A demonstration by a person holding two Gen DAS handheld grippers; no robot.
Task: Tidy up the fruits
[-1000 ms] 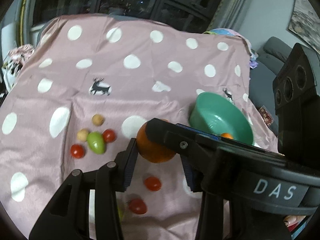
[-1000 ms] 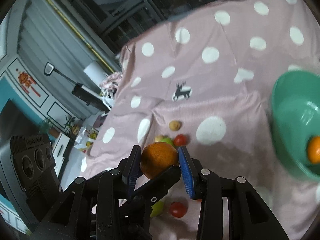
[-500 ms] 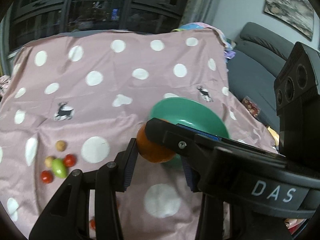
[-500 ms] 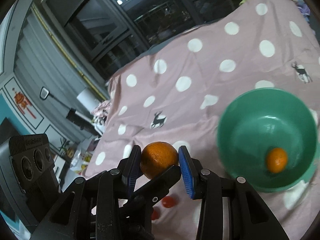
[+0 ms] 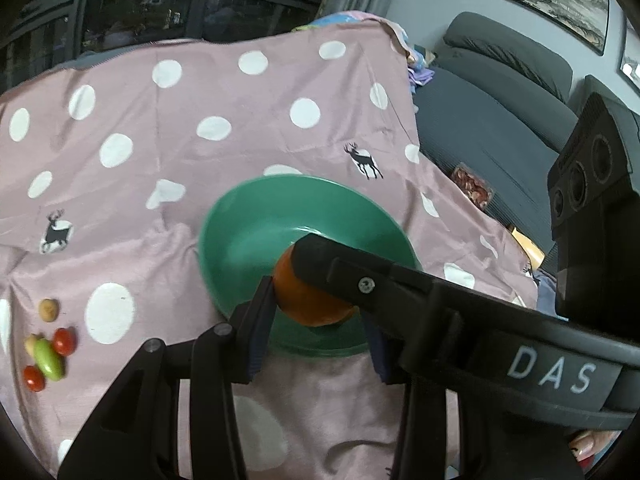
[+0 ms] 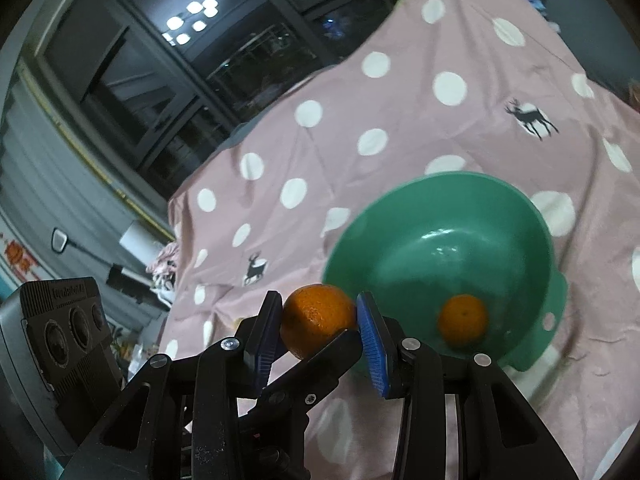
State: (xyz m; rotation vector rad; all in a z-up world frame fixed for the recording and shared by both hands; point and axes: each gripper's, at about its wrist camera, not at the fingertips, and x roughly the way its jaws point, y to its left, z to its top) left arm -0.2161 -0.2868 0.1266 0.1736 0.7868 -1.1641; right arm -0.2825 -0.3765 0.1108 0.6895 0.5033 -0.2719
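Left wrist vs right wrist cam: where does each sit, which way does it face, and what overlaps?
Left wrist: on the left tongs, looking forward-down past the clamped mandarin into the green bowl on the polka-dot cloth; own fingers show, a black bar marked DAS crossing them.
Right wrist: on the right tongs, same downward heading, bowl off to the right holding a second mandarin; own fingers show.
Shared: mandarin, bowl, cloth.

white letters "DAS" on a black gripper body point(image 5: 552, 376)
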